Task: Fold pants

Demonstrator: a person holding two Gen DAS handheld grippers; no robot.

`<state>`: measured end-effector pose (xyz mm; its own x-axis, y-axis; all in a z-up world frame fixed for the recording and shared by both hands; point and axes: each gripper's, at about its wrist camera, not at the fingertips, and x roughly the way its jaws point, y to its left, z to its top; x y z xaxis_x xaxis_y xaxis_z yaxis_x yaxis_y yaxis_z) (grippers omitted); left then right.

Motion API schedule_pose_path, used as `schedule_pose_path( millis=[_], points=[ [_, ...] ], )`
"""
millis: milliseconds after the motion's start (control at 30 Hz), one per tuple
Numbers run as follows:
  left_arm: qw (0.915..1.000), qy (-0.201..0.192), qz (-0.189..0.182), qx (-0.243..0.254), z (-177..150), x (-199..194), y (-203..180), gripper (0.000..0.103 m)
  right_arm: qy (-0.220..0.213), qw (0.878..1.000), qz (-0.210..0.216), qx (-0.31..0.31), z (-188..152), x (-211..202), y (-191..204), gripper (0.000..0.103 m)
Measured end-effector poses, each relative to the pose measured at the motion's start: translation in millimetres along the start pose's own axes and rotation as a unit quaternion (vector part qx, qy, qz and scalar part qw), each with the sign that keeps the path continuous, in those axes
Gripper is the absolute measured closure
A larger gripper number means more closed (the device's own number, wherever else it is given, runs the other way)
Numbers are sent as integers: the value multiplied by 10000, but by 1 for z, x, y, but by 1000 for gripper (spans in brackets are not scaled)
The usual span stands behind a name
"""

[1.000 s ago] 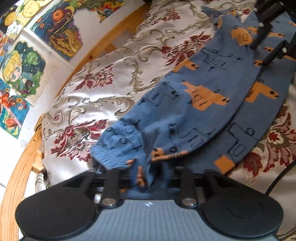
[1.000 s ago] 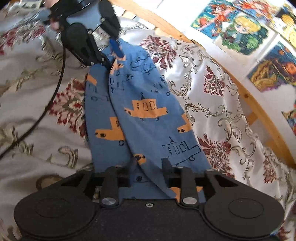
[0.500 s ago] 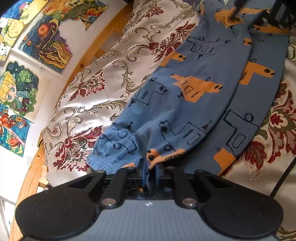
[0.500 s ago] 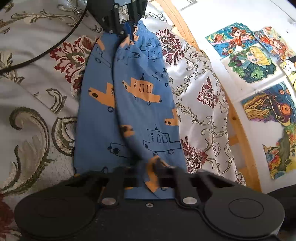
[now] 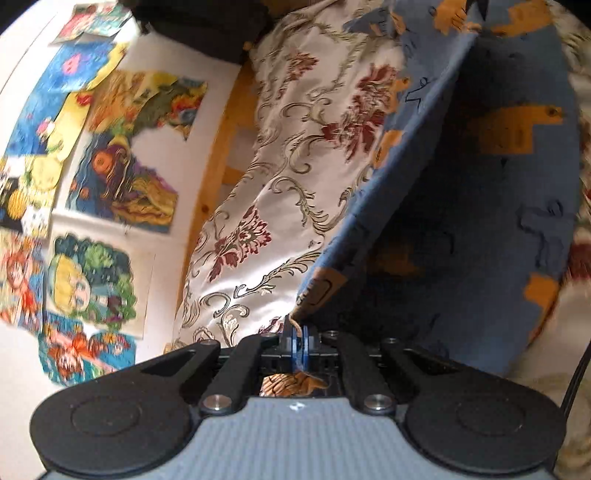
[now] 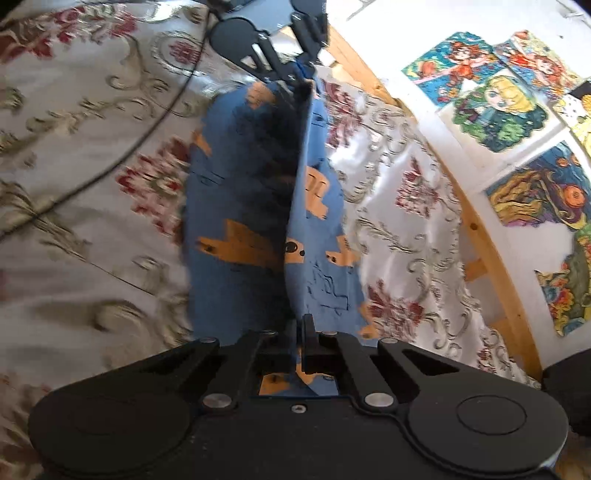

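Observation:
Blue pants (image 5: 509,192) printed with orange and outlined shapes hang lifted off the floral bedspread (image 5: 295,155). My left gripper (image 5: 297,332) is shut on one end of the upper leg, a fold of blue cloth pinched between its jaws. In the right wrist view the pants (image 6: 321,258) stretch taut as a raised sheet between both tools. My right gripper (image 6: 302,332) is shut on the near edge of that cloth. The left gripper (image 6: 291,70) shows at the far end, clamped on the other edge. The lower leg lies flat on the bed beneath.
A wooden bed rail (image 6: 491,266) runs along the white wall, which carries several colourful drawings (image 5: 92,177). A black cable (image 6: 147,122) trails over the bedspread (image 6: 74,166) left of the pants. A dark object (image 5: 199,26) sits at the bed's far end.
Both grippers have closed tight on the top pant leg and lifted it off the bed. The leg now stands as a taut sheet instead of lying flat.

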<state>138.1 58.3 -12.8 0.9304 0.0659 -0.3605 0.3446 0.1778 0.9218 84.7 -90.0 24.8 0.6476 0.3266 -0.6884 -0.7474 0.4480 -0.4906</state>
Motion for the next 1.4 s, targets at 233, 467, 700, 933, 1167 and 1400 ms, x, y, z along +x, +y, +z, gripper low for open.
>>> schedule_pose_path(
  millis=[233, 467, 700, 933, 1167, 1400],
  points=[
    [9984, 223, -497, 131, -19, -4, -35, 99, 158, 9994, 295, -103, 12, 0, 40, 103],
    [9971, 341, -681, -21, -28, -11, -48, 100, 277, 9989, 186, 330, 11, 4, 41, 103],
    [9955, 422, -853, 3, -26, -14, -49, 99, 338, 9989, 167, 275, 8, 8, 42, 101],
    [9859, 603, -1128, -1077, -20, -18, -33, 70, 333, 9925, 30, 1179, 2, -17, 12, 49],
    [9395, 377, -1490, -3060, 23, -42, -13, 28, 812, 9504, -796, 2893, -45, -63, -36, 6],
    [9073, -400, -1852, -3755, 103, -79, -24, 21, 623, 9037, -1242, 4049, -95, -81, -59, 1]
  ],
)
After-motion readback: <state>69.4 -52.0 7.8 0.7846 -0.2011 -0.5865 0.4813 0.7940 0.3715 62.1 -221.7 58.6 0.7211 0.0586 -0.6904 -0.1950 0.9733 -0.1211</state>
